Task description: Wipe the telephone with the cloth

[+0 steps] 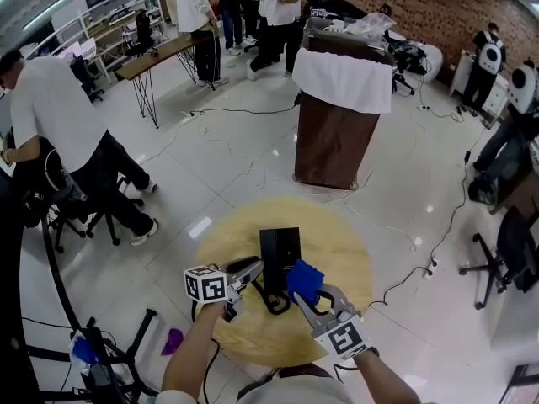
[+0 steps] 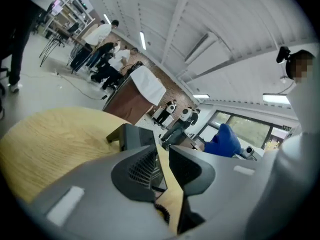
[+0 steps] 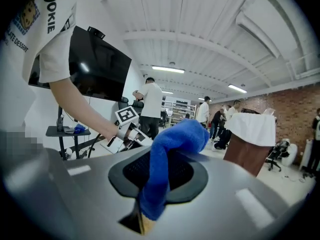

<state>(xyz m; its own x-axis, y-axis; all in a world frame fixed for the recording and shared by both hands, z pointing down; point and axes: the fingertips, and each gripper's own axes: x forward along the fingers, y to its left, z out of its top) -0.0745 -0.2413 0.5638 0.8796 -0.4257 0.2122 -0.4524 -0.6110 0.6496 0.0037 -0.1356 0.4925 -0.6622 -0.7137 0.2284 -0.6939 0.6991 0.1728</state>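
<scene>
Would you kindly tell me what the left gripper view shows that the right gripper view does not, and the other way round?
Only the left gripper view shows the telephone. Only the right gripper view shows the left gripper with its marker cube, and a black screen. Both show the blue cloth and the brown stand draped in white.
</scene>
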